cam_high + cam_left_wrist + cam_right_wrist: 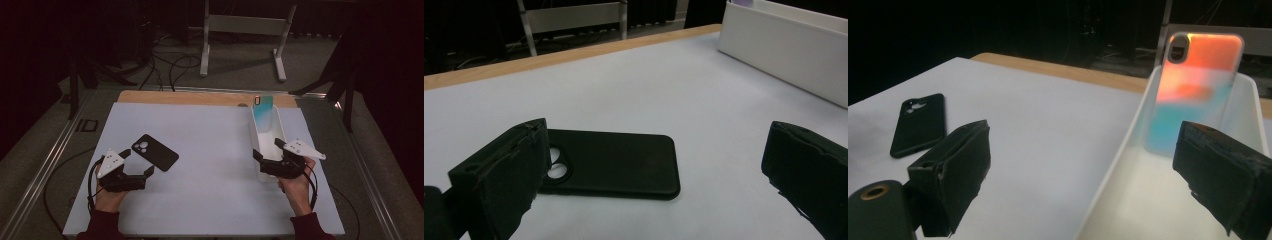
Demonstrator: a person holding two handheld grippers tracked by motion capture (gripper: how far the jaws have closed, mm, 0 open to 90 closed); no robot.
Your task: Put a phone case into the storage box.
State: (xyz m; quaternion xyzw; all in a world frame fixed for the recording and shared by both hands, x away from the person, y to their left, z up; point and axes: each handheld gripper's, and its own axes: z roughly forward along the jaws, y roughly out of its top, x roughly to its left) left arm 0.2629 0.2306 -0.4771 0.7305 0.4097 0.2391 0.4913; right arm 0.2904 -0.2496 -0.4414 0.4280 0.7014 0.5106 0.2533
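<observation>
Left gripper view looks along the left gripper [654,170], whose jaws stand wide apart with nothing held; the black phone case [616,164] lies flat on the white mat [664,95] just beyond them, its camera cutout close to one jaw, though contact cannot be told. In the high view that case [155,152] lies on the left half of the mat, just far and right of the left gripper [139,163], which a hand [107,195] holds low at the near left. The right gripper [267,150] is open too, straddling the near left wall of the white bin [256,131] at the right. Inside it, a colourful phone case [1193,85] leans upright against the far end.
</observation>
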